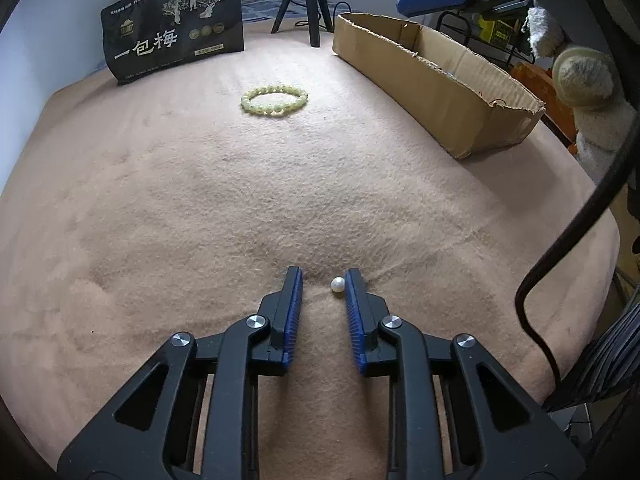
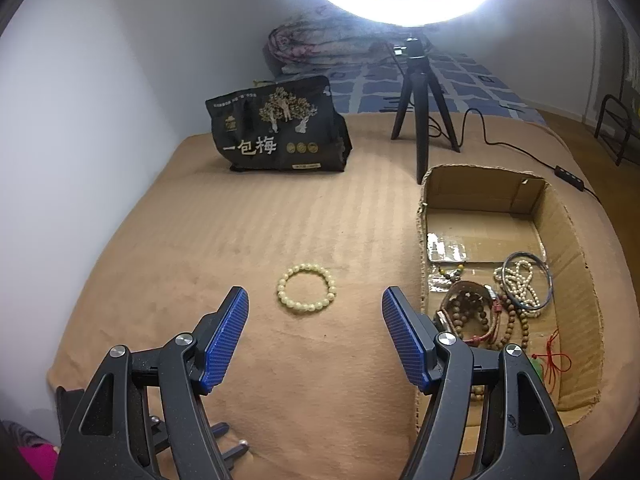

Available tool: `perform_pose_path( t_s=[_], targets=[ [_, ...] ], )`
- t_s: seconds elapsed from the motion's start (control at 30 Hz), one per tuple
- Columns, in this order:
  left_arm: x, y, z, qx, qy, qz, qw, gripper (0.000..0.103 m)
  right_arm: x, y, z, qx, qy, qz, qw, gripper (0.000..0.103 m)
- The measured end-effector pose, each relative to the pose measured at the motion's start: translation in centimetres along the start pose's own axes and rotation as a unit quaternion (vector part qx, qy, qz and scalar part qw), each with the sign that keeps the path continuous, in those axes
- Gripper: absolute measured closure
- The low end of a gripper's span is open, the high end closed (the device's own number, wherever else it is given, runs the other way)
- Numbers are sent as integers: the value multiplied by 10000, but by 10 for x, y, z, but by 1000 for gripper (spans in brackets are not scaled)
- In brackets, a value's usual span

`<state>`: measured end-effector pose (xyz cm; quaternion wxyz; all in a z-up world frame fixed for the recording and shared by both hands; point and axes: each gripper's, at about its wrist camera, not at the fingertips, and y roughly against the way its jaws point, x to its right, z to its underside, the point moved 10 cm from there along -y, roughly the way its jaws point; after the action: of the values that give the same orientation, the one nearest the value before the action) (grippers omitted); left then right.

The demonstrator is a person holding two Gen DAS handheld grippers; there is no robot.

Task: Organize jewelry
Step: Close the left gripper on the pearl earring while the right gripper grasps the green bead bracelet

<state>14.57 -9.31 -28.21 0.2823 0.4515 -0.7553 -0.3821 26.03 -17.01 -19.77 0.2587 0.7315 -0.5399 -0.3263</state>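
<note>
Nearest in the left wrist view, the left gripper (image 1: 323, 280) points down at the tan fleece blanket (image 1: 160, 208), its blue-padded jaws parted only narrowly, with a small round white pearl bead (image 1: 337, 284) lying on the cloth between them, just beside the right-hand pad (whether it touches that pad cannot be told) and clear of the other. The right gripper (image 2: 315, 305) hovers over the same blanket with its jaws spread wide and nothing between them. Just beyond its fingertips lies a pale yellow-green beaded bracelet (image 2: 307, 288), flat and free on the cloth. To the right stands an open brown cardboard box (image 2: 576, 248), its near end holding a tangle of wooden bead strings, a pearl strand and a thin metal bangle. Farther back a black printed snack pouch (image 2: 280, 128) stands upright, with a black tripod (image 2: 420, 96) beside it carrying a glowing ring light (image 2: 400, 4).
</note>
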Motion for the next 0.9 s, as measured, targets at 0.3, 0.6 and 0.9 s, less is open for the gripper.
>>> perform_pose_path(
  t_s=[0.3, 0.6, 0.9],
  targets=[
    [7, 19, -3, 156, 57, 337, 9993, 81, 1, 1, 1, -4, 10, 8, 10000, 34],
    [6, -5, 3, 12, -271, -119, 9996, 81, -5, -2, 4, -71, 80, -39, 9999, 34],
    [-21, -2, 7, 35, -44, -207, 9998, 93, -9, -16, 4, -240, 39, -140, 9996, 34]
  ],
)
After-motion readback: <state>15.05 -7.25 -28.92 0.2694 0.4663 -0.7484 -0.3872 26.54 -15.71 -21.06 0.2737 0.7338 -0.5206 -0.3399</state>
